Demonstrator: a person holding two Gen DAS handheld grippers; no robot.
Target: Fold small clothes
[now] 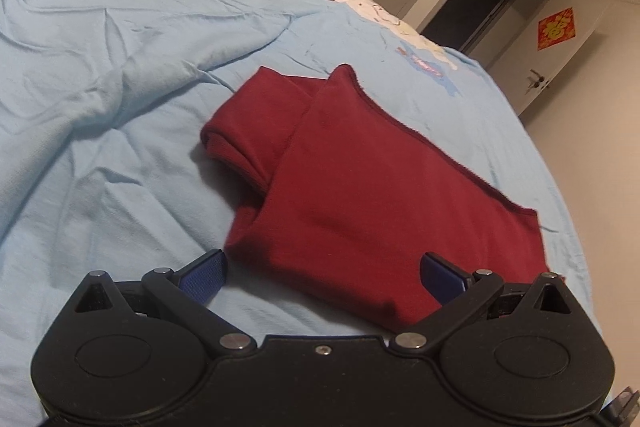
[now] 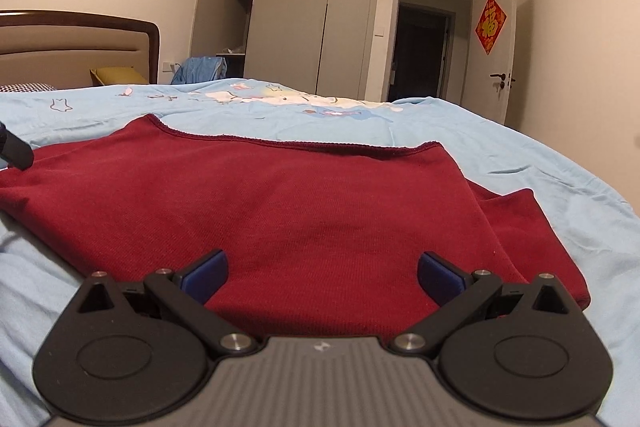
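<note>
Item: dark red knit garment [image 1: 372, 187], lying folded on the light blue bedsheet [image 1: 120, 67]. Your left gripper [image 1: 322, 273] and right gripper [image 2: 322, 273] are hovering wide open, gripping nothing.

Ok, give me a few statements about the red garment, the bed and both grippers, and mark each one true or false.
1. The dark red garment lies on a light blue bedsheet. True.
2. The left gripper is shut on the garment. False: its jaws stand wide apart and hold nothing.
3. The right gripper is open, with the garment's near edge between its fingers. True.
4. The garment is spread out fully flat, with both sleeves out to the sides. False: it is partly folded, with a sleeve tucked under a top layer.
5. The wardrobe behind the bed has all its doors closed. False: its left door stands open.
</note>
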